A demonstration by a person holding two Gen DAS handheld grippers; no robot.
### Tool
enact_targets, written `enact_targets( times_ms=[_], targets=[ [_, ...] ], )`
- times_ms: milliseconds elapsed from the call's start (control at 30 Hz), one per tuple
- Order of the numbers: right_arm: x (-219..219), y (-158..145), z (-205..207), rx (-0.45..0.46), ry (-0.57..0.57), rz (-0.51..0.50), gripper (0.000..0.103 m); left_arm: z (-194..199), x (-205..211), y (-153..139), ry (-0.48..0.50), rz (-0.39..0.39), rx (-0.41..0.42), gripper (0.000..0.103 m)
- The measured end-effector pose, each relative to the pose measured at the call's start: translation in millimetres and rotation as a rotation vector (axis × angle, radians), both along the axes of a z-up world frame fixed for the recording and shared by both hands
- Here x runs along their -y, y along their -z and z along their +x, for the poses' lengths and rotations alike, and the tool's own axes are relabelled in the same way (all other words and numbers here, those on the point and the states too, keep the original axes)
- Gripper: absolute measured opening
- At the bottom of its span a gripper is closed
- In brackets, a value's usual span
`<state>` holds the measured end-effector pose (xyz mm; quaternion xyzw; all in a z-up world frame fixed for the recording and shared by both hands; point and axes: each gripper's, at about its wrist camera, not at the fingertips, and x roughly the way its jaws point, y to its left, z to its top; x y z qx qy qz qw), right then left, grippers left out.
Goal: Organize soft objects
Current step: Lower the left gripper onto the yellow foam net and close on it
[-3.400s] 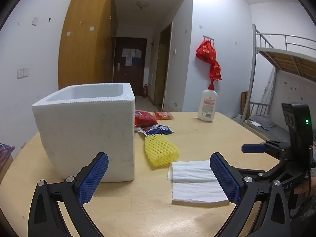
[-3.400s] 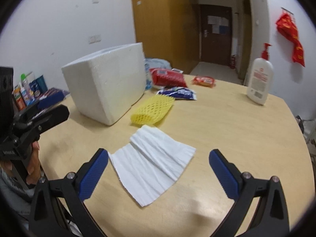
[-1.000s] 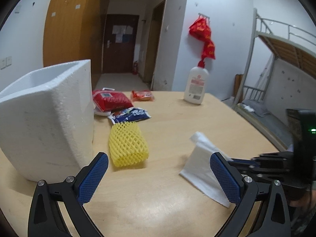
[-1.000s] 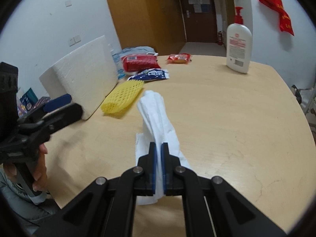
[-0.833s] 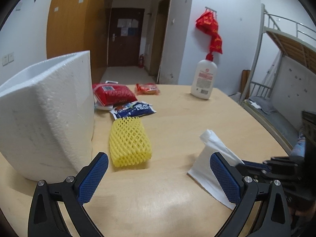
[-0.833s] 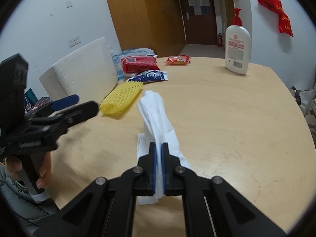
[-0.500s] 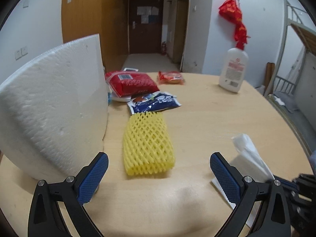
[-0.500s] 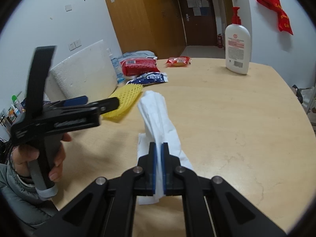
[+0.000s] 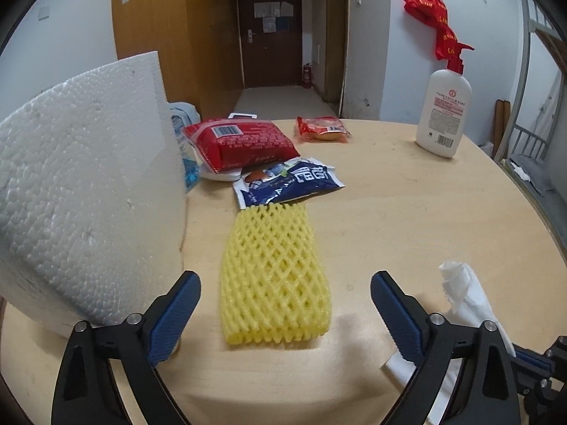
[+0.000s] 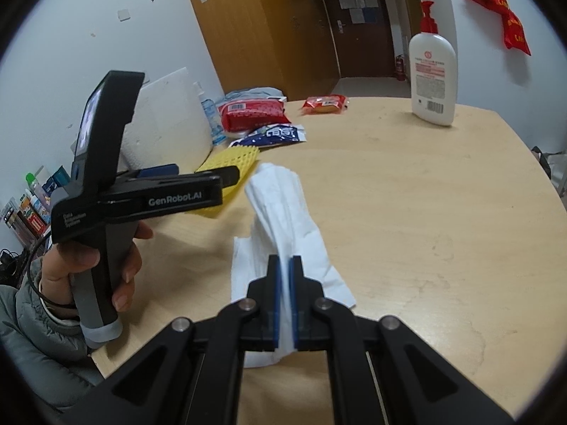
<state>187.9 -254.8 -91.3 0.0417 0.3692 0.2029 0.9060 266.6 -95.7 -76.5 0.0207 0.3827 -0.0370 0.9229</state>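
While the left claw (image 9: 285, 313) hangs over the bench (image 9: 407, 205), its jaws are wide apart and closing, with the near end of the yellow foam net sleeve (image 9: 273, 276) lying flat between the blue pads (image 9: 173, 315), untouched.

Count: one net sleeve, one white paper tissue (image 10: 283, 212), one white polystyrene box (image 9: 81, 191), three snack packets (large red (image 9: 241, 141), small red (image 9: 320, 128), blue (image 9: 288, 180)), one white pump bottle (image 9: 444, 109) with a red pump.

Right claw (image 10: 284, 295) is clamped shut on the tissue, which rises bunched from the pads toward 12 o'clock, lower edge on the bench. In the left wrist view the tissue sits at 4 o'clock of the sleeve, the box at 9 o'clock, the blue packet touching the sleeve's far end at 12 o'clock.

Legible writing: "GenRobot.AI" on the left claw's arm. Bottle label text too small to read.
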Motion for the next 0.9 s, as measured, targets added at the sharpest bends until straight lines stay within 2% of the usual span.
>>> enact_targets(
  times_ms=[133, 233, 300, 433, 500, 633, 733, 867, 900],
  targets=[
    [3.1, 0.7, 2.3, -0.001, 0.003, 0.006, 0.007, 0.4, 10.2, -0.7, 0.046, 0.007, 0.006, 0.094],
    [3.6, 0.5, 2.9, -0.001, 0.002, 0.003, 0.007, 3.9, 9.4, 3.2, 0.025, 0.043, 0.001, 0.094],
    [3.5, 0.1, 3.0, -0.001, -0.002, 0.003, 0.007, 4.0, 4.1, 2.9, 0.008, 0.032, -0.002, 0.094],
    [3.6, -0.7, 3.8, 0.001, -0.003, -0.001, 0.007, 2.2, -11.3, 3.5, -0.074, 0.05, -0.006, 0.094],
    [3.7, -0.2, 4.4, 0.001, -0.007, -0.001, 0.007, 3.0, -13.5, 4.7, -0.058, 0.014, -0.017, 0.092],
    [2.9, 0.7, 5.3, -0.001, -0.011, 0.003, 0.007, 6.4, -0.7, 8.3, -0.011, 0.038, -0.031, 0.088],
    [2.0, 0.8, 5.0, -0.002, -0.016, 0.004, 0.007, 11.1, 3.4, 13.5, -0.015, 0.062, -0.049, 0.081],
    [1.9, 0.5, 5.7, -0.002, -0.016, 0.004, 0.007, 19.7, 1.4, 20.4, -0.023, 0.052, -0.089, 0.063],
    [1.9, 0.2, 5.6, -0.001, -0.015, 0.003, 0.007, 20.4, 1.2, 20.8, -0.024, 0.054, -0.088, 0.063]
  ],
)
